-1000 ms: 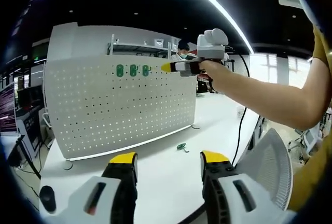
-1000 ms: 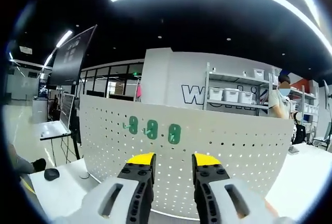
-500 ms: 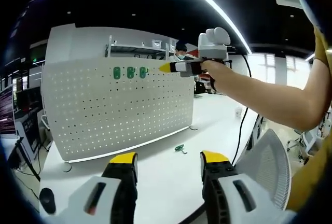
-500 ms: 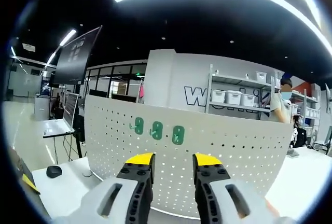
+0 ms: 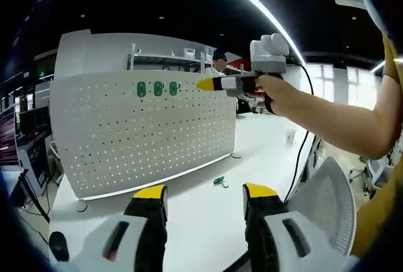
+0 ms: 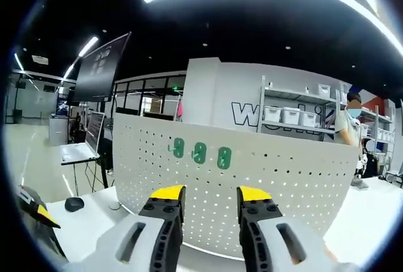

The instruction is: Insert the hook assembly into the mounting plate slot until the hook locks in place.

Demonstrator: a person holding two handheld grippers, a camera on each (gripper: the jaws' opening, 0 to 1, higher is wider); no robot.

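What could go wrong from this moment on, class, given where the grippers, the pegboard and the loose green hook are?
1. The loose green hook lies on the white table while both the left gripper and the right gripper look open and empty, so the insertion may stall.
2. The pegboard stands upright on small feet; a hard push might tip or slide it.
3. Three green hooks sit close together, so the next one could bump them.

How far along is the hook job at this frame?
Done: three green hooks sit in a row near the top of the white pegboard. In hand: nothing; the right gripper is raised beside the board's top edge, its fingers apart and empty, and the left gripper is open too. Left: one green hook lies on the table, not yet picked up.
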